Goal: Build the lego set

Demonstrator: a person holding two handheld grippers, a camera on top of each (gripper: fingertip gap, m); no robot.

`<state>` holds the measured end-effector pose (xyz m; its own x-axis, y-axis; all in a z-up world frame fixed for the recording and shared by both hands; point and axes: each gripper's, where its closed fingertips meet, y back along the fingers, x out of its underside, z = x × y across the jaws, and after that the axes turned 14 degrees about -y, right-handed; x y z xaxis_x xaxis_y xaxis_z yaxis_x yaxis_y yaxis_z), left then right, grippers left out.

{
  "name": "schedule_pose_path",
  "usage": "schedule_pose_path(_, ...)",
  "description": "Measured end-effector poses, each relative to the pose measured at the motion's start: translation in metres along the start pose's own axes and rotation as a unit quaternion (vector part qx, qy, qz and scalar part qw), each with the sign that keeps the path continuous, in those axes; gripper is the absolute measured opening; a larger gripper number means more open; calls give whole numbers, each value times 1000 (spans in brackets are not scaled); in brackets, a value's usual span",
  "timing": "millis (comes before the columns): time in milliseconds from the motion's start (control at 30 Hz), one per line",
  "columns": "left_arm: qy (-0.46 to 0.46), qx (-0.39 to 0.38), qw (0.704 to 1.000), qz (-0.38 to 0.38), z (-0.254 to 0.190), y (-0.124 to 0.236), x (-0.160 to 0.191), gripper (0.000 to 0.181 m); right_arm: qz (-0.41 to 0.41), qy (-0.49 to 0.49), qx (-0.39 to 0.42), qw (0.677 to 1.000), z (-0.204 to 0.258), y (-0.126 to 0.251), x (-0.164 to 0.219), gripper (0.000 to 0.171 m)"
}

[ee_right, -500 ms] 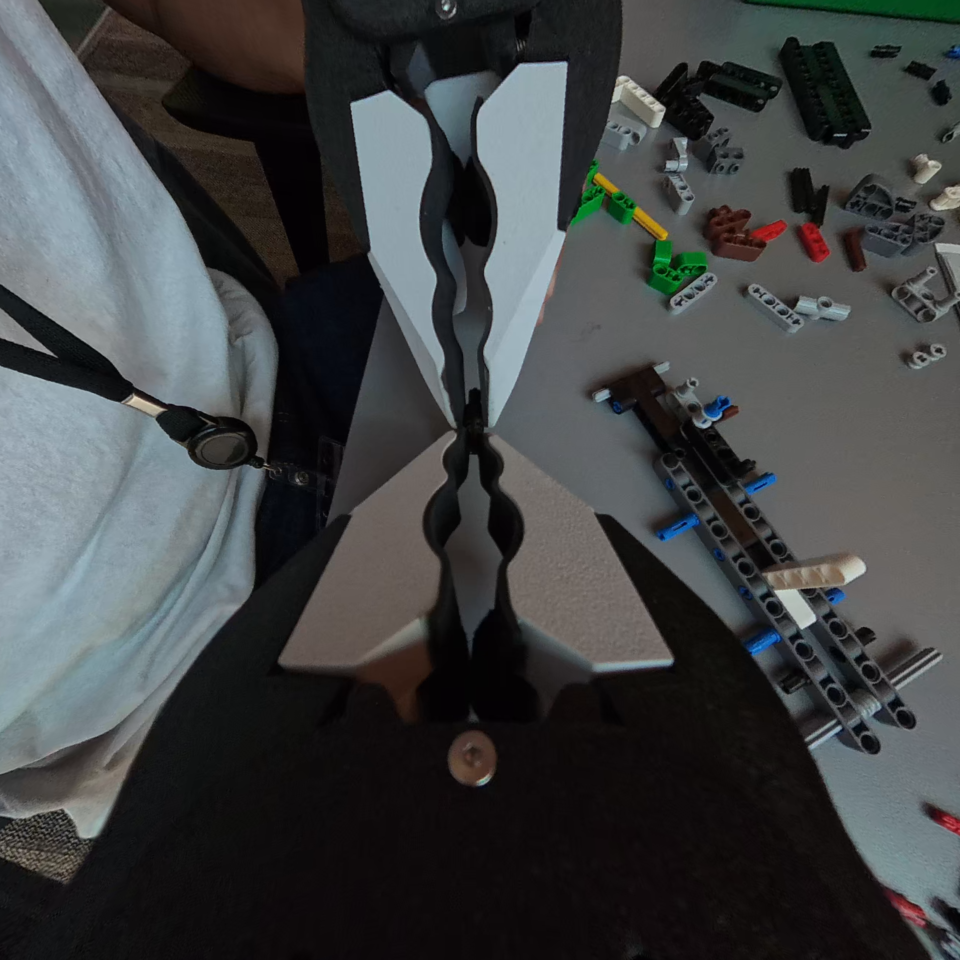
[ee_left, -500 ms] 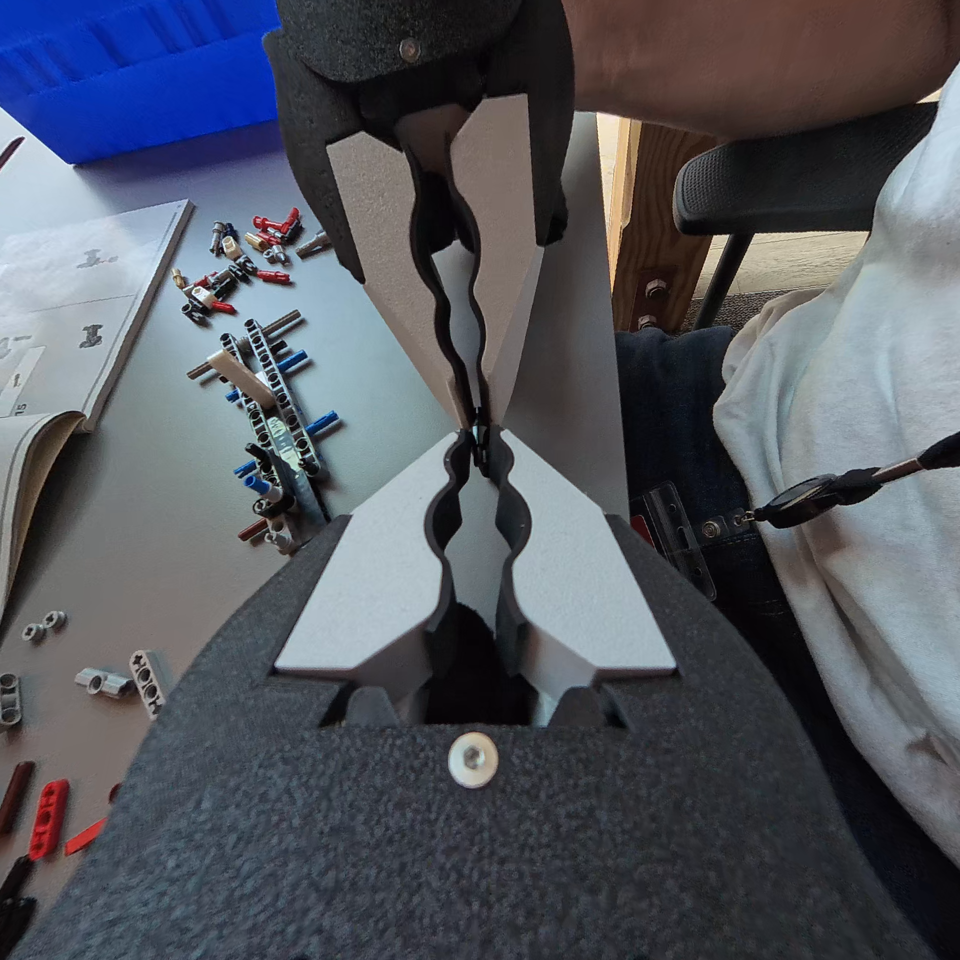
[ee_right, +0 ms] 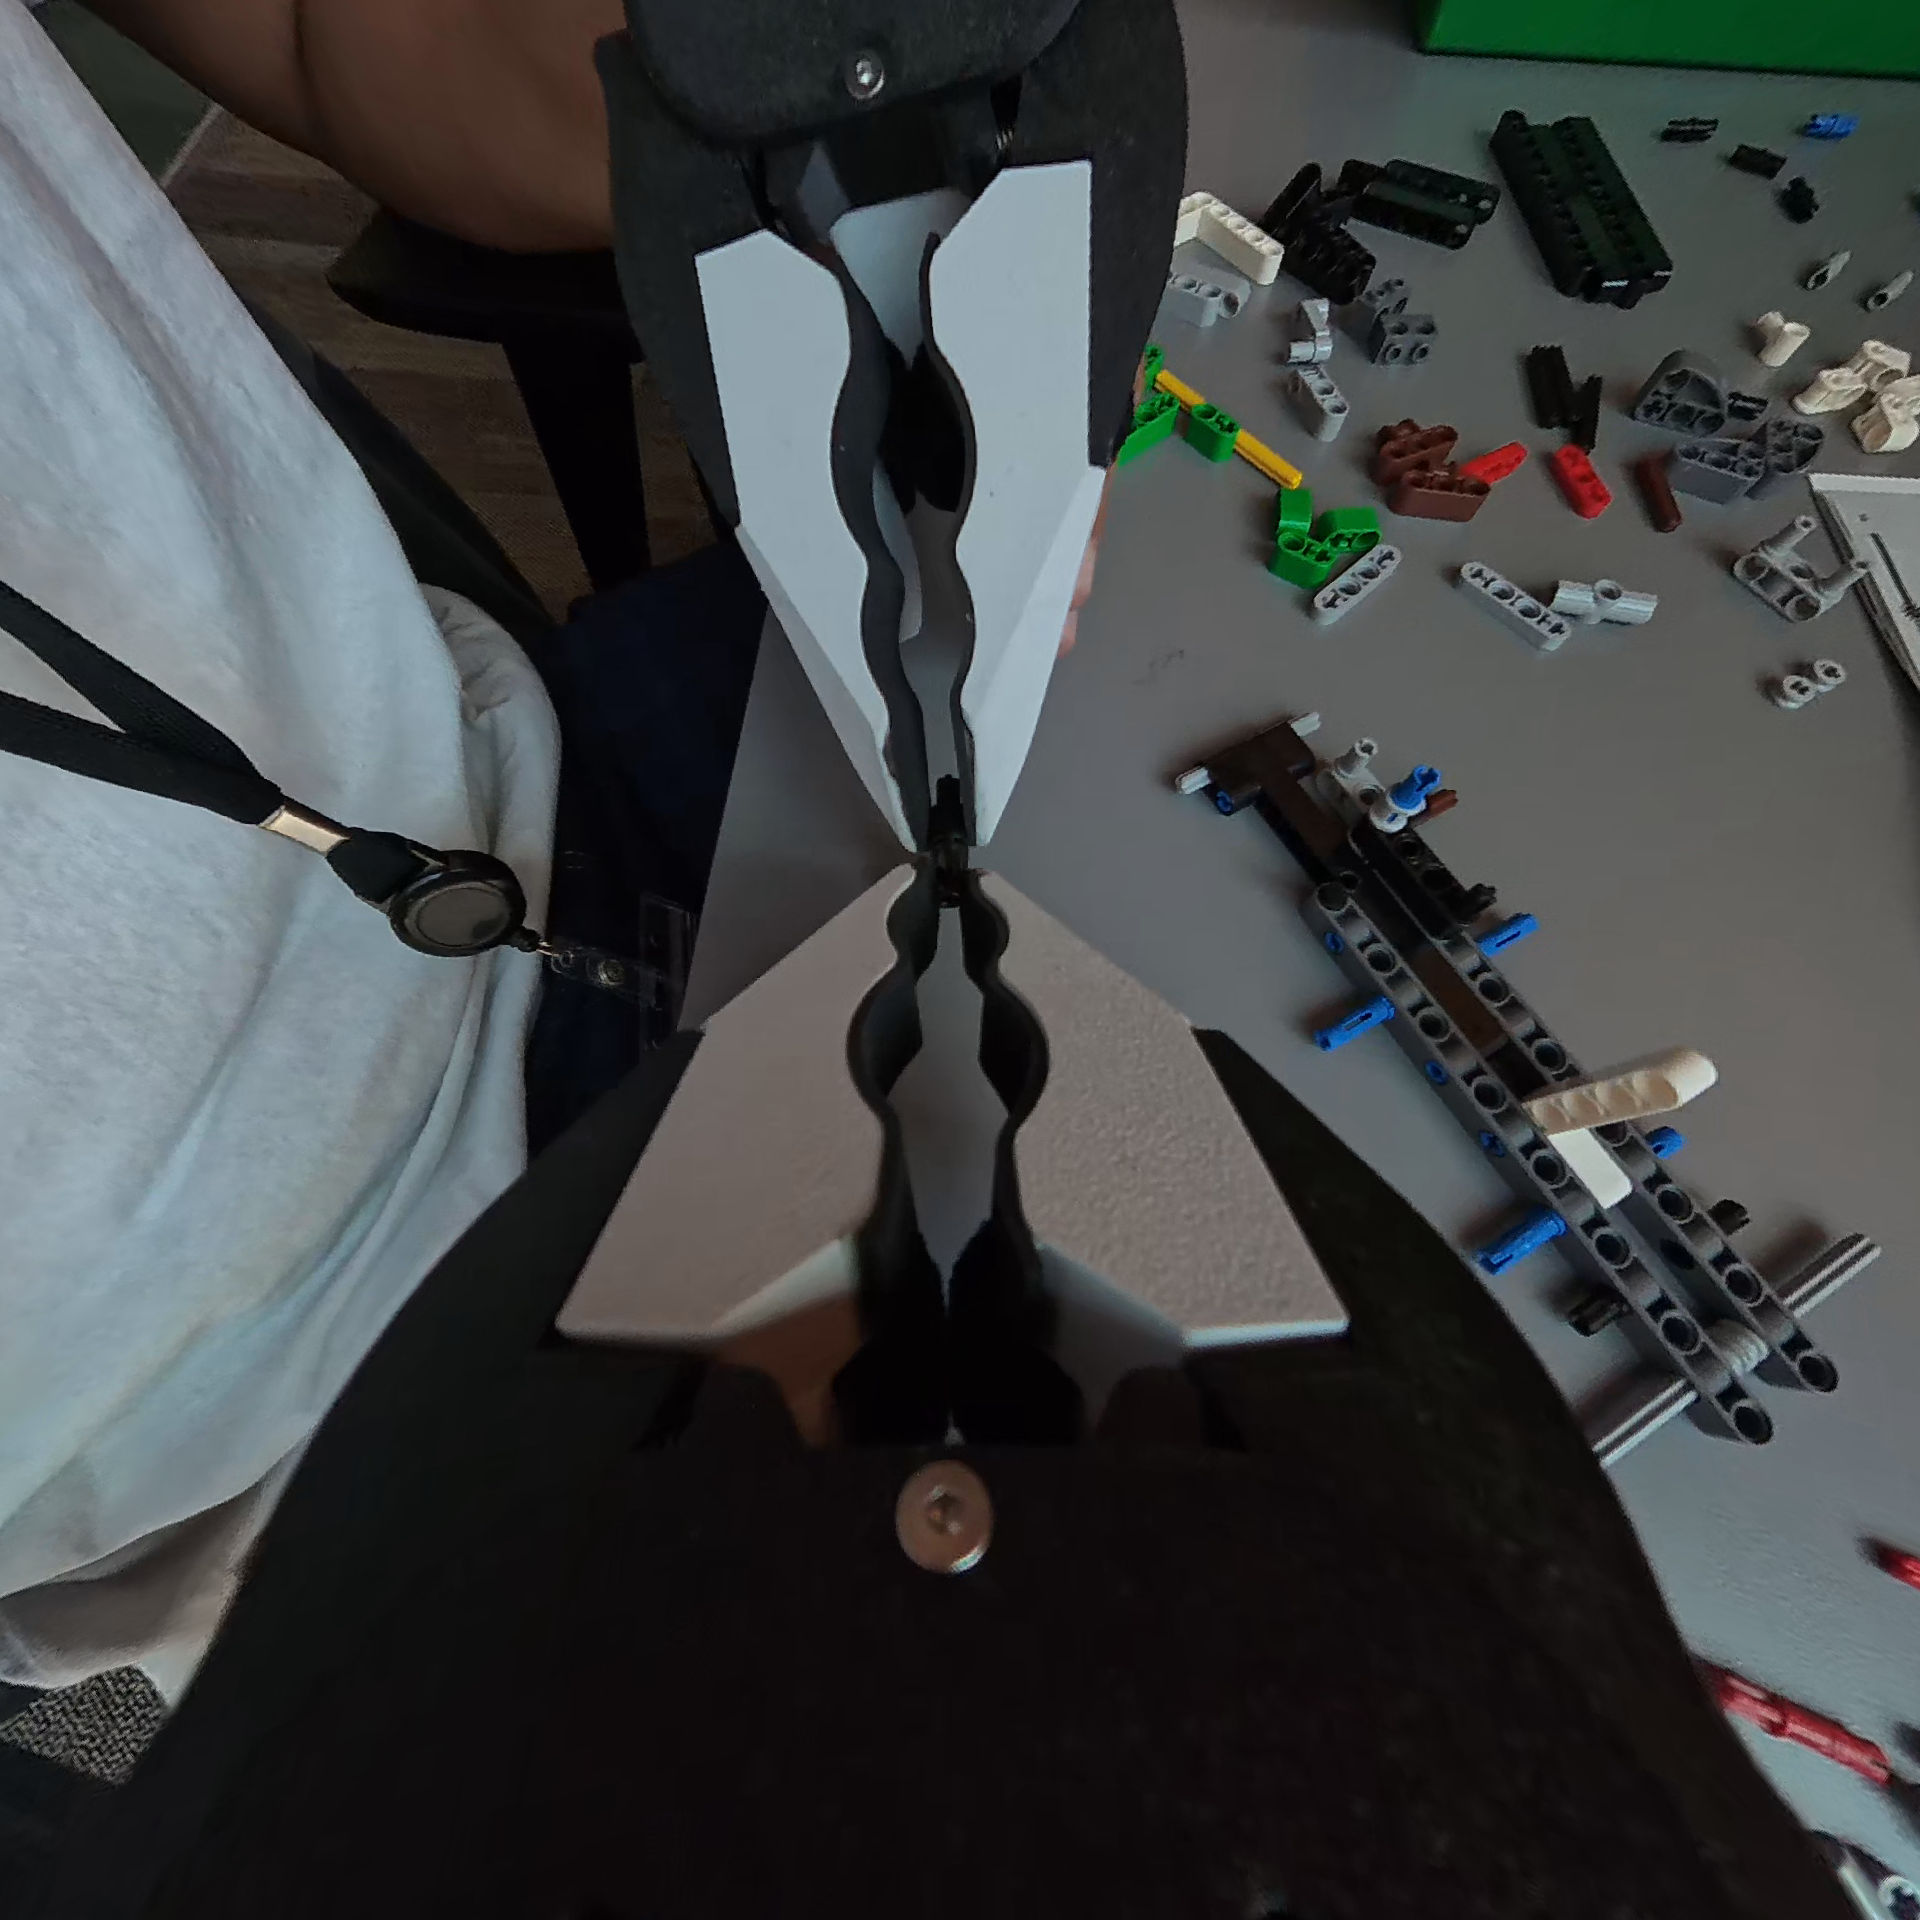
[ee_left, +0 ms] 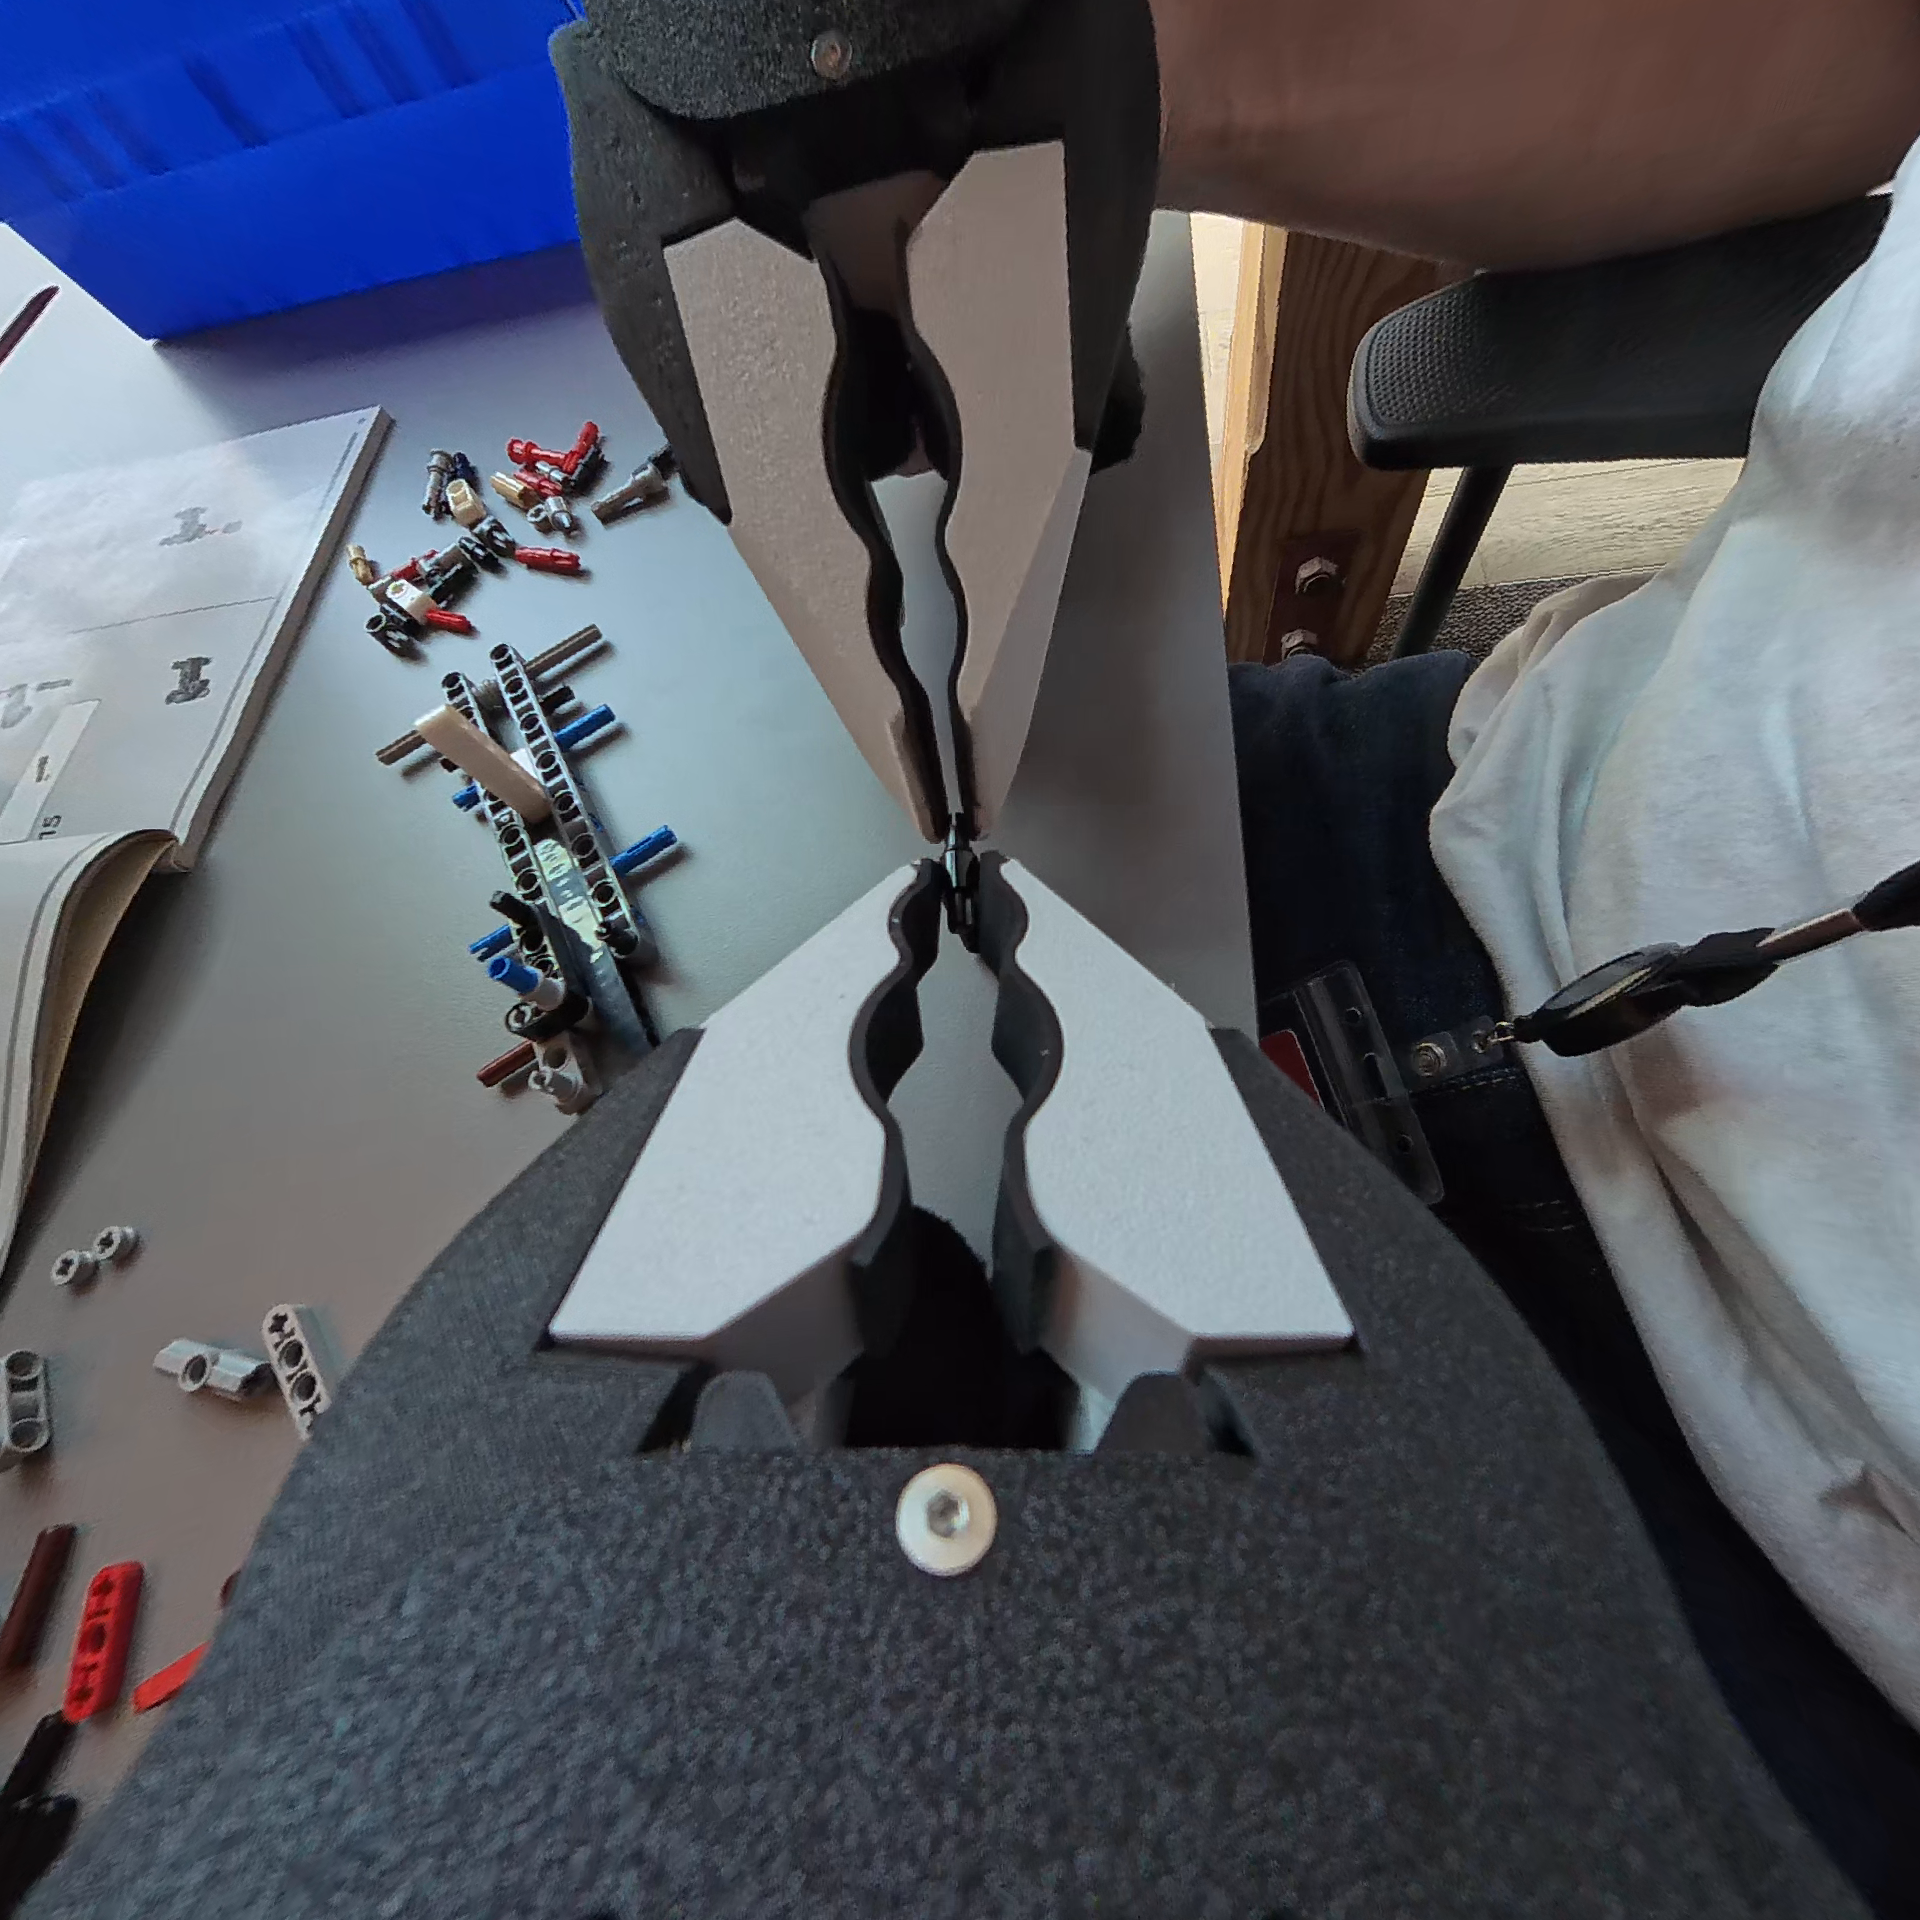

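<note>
Where tools meet, blue bin (ee_left: 281, 177) left-view only, green box (ee_right: 1662, 31) right-view only.

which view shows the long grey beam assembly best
The right wrist view: the long grey beam assembly lies unobstructed across the table there, showing its blue pins and cream piece. In the left wrist view the same assembly appears smaller, with its near end running behind the left gripper.

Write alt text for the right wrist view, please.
Two grey-and-black tongs, right tongs and left tongs, meet tip to tip, pinching a tiny black lego piece above a grey table. A long grey beam assembly lies right.
</note>
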<state>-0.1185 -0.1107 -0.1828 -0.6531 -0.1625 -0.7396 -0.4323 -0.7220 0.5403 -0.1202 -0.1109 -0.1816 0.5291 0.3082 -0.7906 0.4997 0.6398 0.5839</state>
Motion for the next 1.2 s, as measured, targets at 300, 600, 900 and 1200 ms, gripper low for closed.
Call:
schedule_pose_path(300,0,0,1000,0,0,0,0,7,-5,-6,-5,1000,0,-1,-1,0)
schedule_pose_path(600,12,-27,999,-27,8,7,-9,7,-27,-10,1,1000,-2,3,-8,1)
schedule_pose_path(900,140,-153,970,-130,77,49,-38,35,-336,-177,-22,925,-42,72,-84,1)
schedule_pose_path(1200,264,-127,927,-232,94,63,-57,29,-468,-249,-113,841,-31,77,-109,0)
